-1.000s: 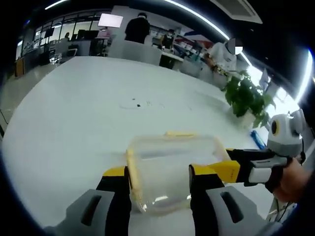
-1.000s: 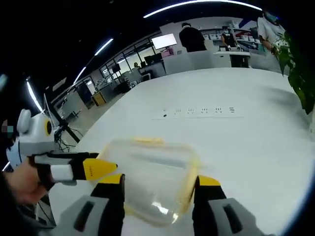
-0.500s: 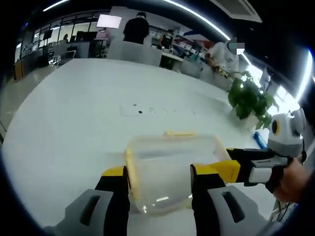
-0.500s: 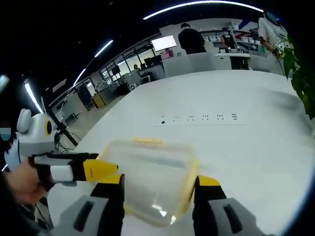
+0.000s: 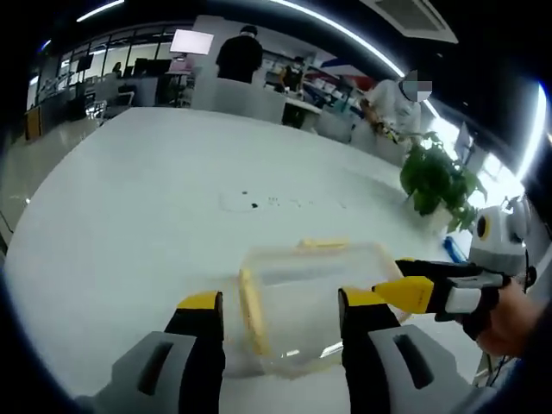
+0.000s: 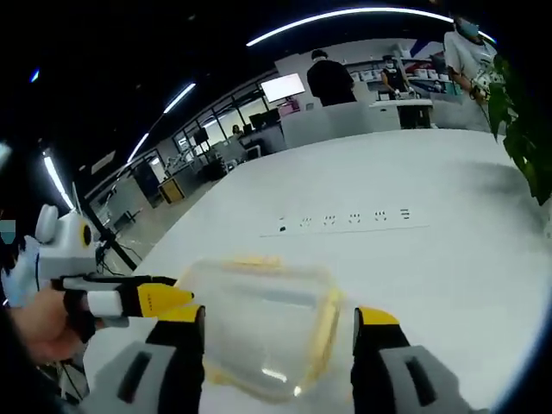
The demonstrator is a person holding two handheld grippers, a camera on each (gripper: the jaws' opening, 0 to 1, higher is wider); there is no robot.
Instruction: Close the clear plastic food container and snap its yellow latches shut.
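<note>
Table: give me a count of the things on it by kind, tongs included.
Clear food container: 1
Yellow latches visible on it: 3, one at the far edge, one at each side
Tongs: 2, left, right
Potted plant: 1
Total: 7

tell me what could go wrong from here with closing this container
1. The clear container sits loose on the smooth white table; a sideways push on a yellow latch could slide it rather than snap it.
2. The left gripper and right gripper meet at the same box with jaws apart, so they may collide.
3. Clear walls make it hard to judge whether the lid is seated.
</note>
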